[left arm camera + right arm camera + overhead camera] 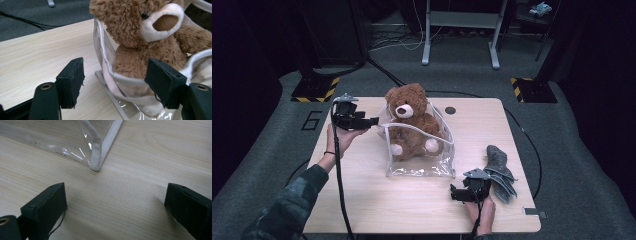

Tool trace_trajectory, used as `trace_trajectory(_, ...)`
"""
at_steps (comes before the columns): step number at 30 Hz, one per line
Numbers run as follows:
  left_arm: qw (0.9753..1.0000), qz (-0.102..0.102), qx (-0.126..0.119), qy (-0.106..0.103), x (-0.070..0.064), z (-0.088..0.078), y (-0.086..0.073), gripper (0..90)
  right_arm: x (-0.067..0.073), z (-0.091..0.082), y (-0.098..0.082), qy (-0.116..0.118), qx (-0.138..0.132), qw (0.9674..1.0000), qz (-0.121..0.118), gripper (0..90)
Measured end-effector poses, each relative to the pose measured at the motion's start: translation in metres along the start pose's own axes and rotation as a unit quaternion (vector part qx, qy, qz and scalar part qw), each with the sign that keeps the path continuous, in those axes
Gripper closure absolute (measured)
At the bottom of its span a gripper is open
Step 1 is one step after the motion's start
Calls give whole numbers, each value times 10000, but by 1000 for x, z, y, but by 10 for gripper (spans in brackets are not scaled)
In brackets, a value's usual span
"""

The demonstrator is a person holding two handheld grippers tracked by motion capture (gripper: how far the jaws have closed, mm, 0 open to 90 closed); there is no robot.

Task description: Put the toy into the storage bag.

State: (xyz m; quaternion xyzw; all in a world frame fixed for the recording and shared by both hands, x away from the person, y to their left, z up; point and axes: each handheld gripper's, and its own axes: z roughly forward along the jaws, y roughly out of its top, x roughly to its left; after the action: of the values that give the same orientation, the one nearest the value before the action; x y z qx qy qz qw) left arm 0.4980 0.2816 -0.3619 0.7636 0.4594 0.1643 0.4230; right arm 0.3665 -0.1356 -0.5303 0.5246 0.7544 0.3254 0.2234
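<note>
Fluffy brown teddy bear (412,120) sits in a clear white-trimmed bag (422,167); both grippers gape, empty

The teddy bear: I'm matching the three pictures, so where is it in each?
High view: the teddy bear sits upright in the clear bag, centre of the table.
Left gripper view: upper right, its head above the white trim.
Right gripper view: not in it.
Shared landmark: the bag's white-trimmed edge.
</note>
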Motion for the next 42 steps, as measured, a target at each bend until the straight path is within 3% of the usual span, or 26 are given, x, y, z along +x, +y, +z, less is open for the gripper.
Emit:
trace_trajectory(6,10000,-15,44,1,5,-13,-26,209,0,0,0,-1,-1,10000,1,34)
trace_trajectory(15,9999,-64,146,17,9,-20,-78,169,0,0,0,1,-1,10000,4,34)
trace_trajectory(16,9999,-64,146,17,9,-20,-78,167,0,0,0,0,0,10000,3,34)
trace_trajectory(18,9997,-53,240,77,10,-21,-97,164,0,0,0,1,-1,10000,2,34)
trace_trajectory(30,9979,-14,568,322,9,-14,-167,150,0,0,0,-5,-2,10000,9,32)
trace_trajectory(35,9967,-21,705,398,6,-7,-190,145,0,0,0,-5,-2,10000,9,32)
trace_trajectory(36,9962,52,765,424,7,-7,-193,145,0,0,0,-5,-2,10000,9,32)
trace_trajectory(37,9963,-12,728,465,6,-6,-197,144,0,0,0,-4,-2,10000,9,32)
trace_trajectory(39,9959,58,761,493,7,-4,-203,144,0,0,0,-5,-3,10000,10,31)
trace_trajectory(41,9966,48,601,563,5,-3,-208,141,0,0,0,-7,-3,10000,7,28)
trace_trajectory(42,9964,135,558,627,4,-3,-209,140,0,0,0,-5,6,10000,14,26)
